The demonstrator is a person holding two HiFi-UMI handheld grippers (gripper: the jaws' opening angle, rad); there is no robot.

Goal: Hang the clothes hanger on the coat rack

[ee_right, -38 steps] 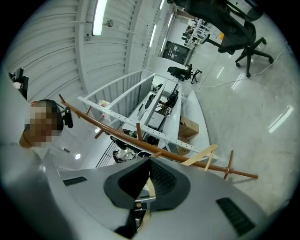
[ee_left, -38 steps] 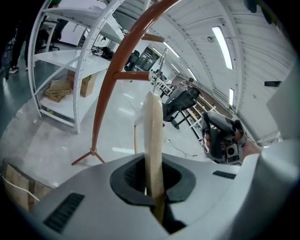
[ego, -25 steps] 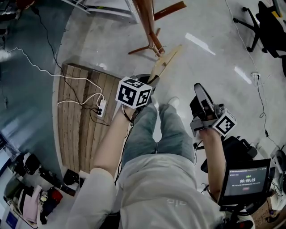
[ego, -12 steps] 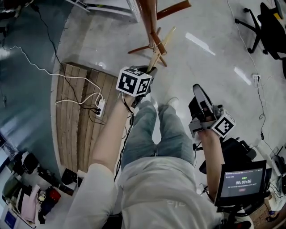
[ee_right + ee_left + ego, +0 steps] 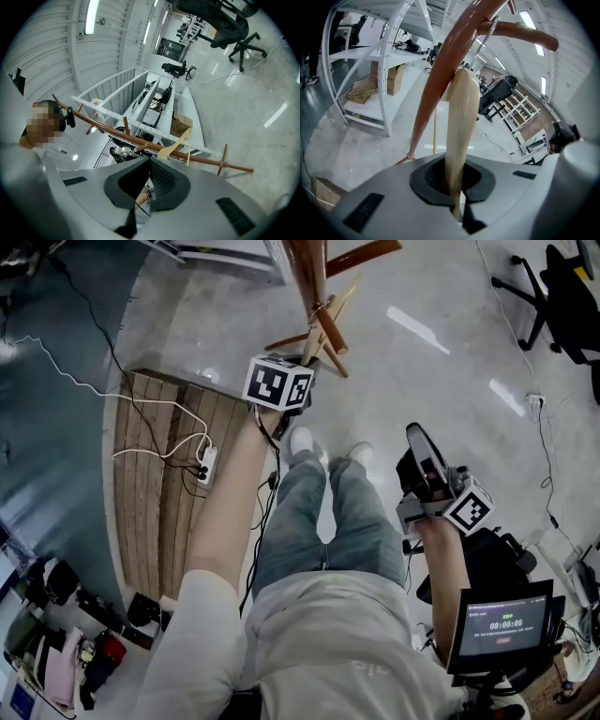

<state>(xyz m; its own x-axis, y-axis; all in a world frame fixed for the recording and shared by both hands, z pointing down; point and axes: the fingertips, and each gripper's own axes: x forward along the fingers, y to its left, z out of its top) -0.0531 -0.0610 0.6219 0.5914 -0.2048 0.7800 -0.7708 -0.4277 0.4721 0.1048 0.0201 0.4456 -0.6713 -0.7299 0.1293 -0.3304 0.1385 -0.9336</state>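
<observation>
A pale wooden clothes hanger sticks up from between the jaws of my left gripper, which is shut on its lower end. Its metal hook reaches up beside a brown peg of the coat rack; I cannot tell if it rests on the peg. From the head view, the left gripper holds the hanger against the rack's pole. My right gripper hangs by the person's right leg, away from the rack, shut on nothing. The right gripper view shows hanger and rack far off.
A wooden pallet with a power strip and white cable lies on the floor at left. White shelving with cardboard boxes stands behind the rack. Office chairs are at right. A timer screen sits at lower right.
My left gripper has moved forward toward the coat rack, carrying the hanger up against the pole and pegs. The right gripper has stayed about where it was.
</observation>
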